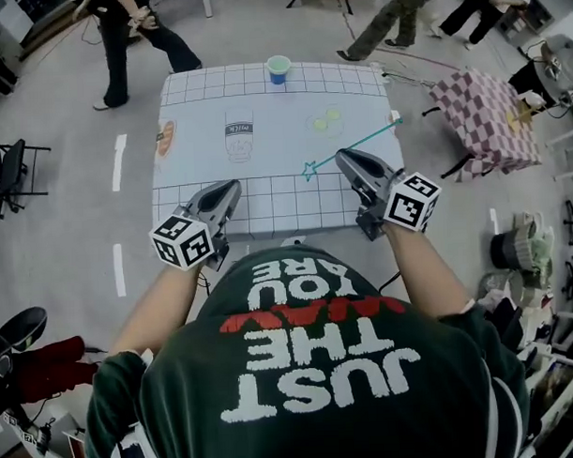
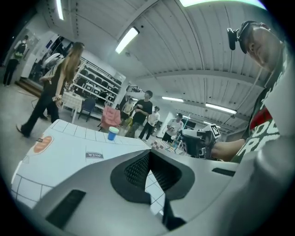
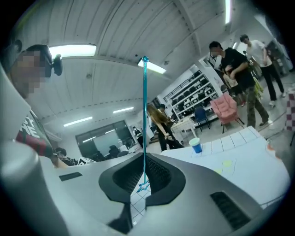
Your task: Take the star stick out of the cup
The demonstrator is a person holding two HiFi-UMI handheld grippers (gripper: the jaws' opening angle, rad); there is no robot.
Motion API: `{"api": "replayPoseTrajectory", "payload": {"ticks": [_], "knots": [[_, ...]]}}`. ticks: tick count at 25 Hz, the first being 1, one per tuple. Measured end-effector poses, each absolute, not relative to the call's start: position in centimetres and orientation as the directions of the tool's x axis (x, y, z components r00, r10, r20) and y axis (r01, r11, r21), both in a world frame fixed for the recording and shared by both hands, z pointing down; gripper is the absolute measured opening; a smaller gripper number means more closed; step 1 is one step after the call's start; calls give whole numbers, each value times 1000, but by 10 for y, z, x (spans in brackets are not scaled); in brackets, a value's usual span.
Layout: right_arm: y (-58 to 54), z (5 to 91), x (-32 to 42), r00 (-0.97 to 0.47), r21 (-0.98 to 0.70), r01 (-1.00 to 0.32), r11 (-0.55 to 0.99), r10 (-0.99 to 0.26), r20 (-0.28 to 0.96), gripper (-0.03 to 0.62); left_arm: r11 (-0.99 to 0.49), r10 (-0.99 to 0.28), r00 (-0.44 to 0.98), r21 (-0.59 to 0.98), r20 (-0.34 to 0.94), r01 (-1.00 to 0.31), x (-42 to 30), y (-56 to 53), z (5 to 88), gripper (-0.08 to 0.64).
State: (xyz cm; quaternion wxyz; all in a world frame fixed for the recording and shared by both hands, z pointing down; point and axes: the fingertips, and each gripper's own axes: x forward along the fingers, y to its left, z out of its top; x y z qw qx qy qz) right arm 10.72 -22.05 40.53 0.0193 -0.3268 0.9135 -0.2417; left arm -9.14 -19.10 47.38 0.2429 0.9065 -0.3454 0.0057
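Observation:
The teal star stick (image 1: pixel 359 144) is out of the cup and hangs over the white gridded table (image 1: pixel 198 114), its star end low near the table's front. My right gripper (image 1: pixel 344 159) is shut on the stick near that star end. In the right gripper view the stick (image 3: pixel 144 115) rises straight up from between the jaws. The blue cup (image 1: pixel 278 70) stands upright at the table's far edge, also seen as the cup (image 3: pixel 196 145) and the cup (image 2: pixel 113 133). My left gripper (image 1: pixel 231 189) hovers over the table's front left, shut on nothing.
Flat printed pictures lie on the table: a milk carton (image 1: pixel 238 131), an orange shape (image 1: pixel 166 138), green circles (image 1: pixel 326 121). A checkered-cloth table (image 1: pixel 494 113) stands to the right. People walk beyond the far edge. Chairs stand at left, clutter at right.

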Motion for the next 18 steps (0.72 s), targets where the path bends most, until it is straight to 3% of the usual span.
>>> {"api": "replayPoseTrajectory", "payload": {"ticks": [10, 18], "knots": [[-210, 531, 91, -788, -671, -544, 504, -582, 202, 43, -579, -601, 742, 477, 298, -661, -107, -189, 562, 0], [-210, 578, 110, -787, -755, -506, 416, -581, 207, 43, -565, -572, 750, 502, 333, -654, -88, -177, 593, 0]]}}
